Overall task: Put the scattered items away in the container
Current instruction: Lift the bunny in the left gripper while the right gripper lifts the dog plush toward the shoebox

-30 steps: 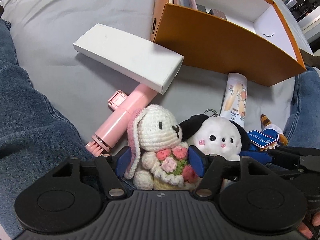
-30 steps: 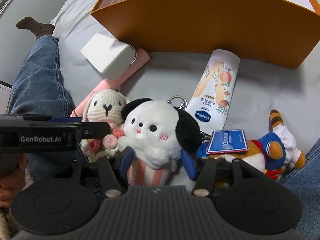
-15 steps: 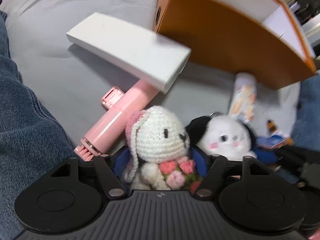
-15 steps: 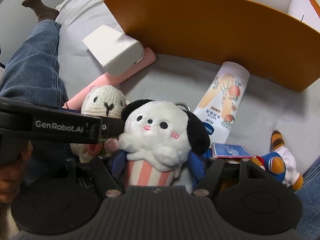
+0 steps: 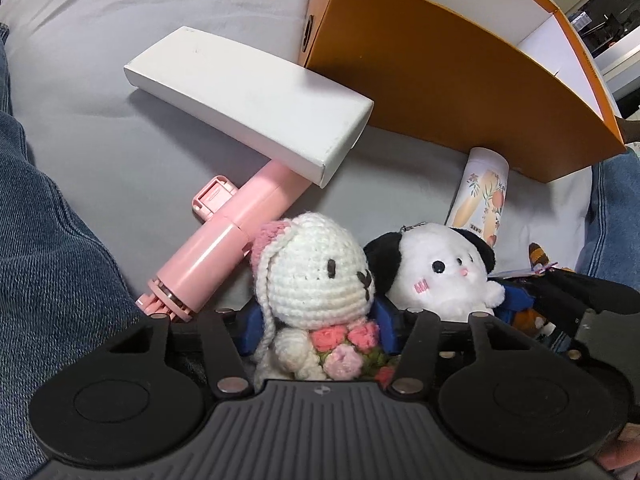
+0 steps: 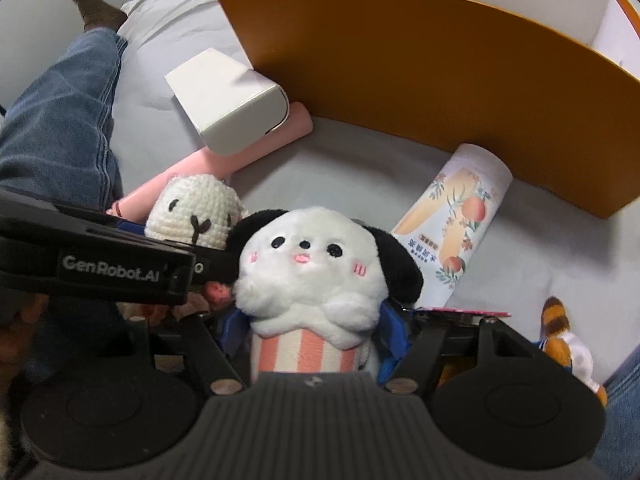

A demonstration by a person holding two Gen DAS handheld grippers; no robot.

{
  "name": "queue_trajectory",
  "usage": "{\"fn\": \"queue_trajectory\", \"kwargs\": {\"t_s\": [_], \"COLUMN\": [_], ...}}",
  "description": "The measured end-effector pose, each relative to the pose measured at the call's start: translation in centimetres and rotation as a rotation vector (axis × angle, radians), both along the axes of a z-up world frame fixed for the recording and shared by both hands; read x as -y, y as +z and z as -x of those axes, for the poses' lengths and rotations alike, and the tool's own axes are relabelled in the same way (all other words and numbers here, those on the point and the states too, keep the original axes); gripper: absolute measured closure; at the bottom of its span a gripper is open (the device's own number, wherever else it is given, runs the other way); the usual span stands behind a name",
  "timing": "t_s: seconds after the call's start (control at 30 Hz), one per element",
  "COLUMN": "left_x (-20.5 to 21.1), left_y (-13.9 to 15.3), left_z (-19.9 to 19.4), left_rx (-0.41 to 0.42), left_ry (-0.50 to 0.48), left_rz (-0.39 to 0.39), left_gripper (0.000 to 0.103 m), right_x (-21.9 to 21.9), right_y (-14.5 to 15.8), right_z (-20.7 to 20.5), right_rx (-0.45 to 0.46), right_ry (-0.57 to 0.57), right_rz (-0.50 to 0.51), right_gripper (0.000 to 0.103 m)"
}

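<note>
Left gripper (image 5: 316, 326) just closed around crochet bunny (image 5: 316, 280).

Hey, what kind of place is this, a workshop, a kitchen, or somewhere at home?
Probably a home bedroom: the items lie on a soft, wrinkled grey sheet, likely a bed, a person's jeans-clad leg stretches across it, and plush toys like the crochet bunny sit by an orange box.

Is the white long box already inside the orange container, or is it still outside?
Outside. The white box lies on the grey sheet beside the orange container, resting across the pink stick.
</note>
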State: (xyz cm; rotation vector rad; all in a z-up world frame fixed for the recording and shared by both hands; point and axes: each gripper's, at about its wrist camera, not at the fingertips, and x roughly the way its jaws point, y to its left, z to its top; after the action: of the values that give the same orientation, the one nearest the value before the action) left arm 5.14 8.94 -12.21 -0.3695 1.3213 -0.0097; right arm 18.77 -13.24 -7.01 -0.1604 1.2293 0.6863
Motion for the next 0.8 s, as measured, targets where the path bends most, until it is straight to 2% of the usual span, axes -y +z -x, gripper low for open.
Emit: {"fn": "queue_trajectory", "kwargs": {"t_s": [0.4, 0.8], "left_x": [-0.4, -0.5], "left_y": [1.9, 6.8], "left_z": [0.6, 1.2], "left_rx": [0.054, 0.217], "left_ry": [-0.034, -0.044], "left_rz": [0.039, 0.085], "left_gripper": [0.045, 0.045], "right_x": [1.2, 3.9], "right_y": [1.9, 6.2], "right_z": [0.2, -0.5], "right_rx": [0.008, 0.058], "right_ry": [-0.011, -0.059], "right_rz": [-0.038, -0.163], "right_gripper": [0.039, 0.038]}}
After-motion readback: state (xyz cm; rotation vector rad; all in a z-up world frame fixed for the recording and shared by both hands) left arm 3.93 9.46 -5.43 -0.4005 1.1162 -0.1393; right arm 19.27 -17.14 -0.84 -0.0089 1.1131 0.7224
